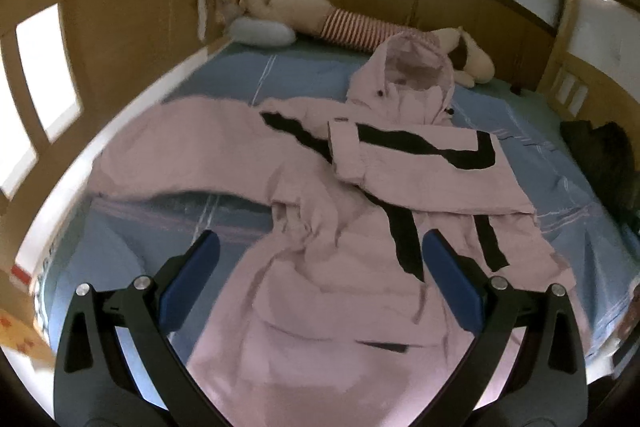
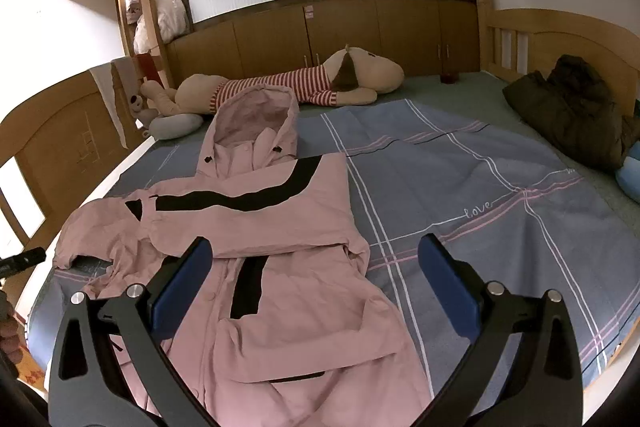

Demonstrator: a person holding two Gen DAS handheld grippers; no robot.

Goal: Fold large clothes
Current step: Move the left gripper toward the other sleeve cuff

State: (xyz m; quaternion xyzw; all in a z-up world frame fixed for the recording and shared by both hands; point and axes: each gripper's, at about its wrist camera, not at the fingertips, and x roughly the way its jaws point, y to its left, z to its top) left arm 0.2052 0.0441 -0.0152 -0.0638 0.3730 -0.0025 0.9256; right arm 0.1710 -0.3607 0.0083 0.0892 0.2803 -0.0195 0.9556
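A large pink hooded jacket [image 1: 320, 267] with black stripes lies on the bed, hood toward the far wall. Its right sleeve is folded across the chest; its left sleeve stretches out to the left. The jacket also shows in the right wrist view [image 2: 280, 307]. My left gripper [image 1: 320, 259] is open and empty, hovering over the jacket's lower body. My right gripper [image 2: 316, 267] is open and empty, above the jacket's right edge and the sheet.
The blue-grey checked sheet [image 2: 480, 195] covers the bed. A plush dog in a striped shirt [image 2: 288, 83] lies along the far wall. A dark jacket [image 2: 572, 107] is heaped at the right. A grey pillow [image 1: 262, 31] and wooden bed rails [image 1: 100, 19] stand at the left.
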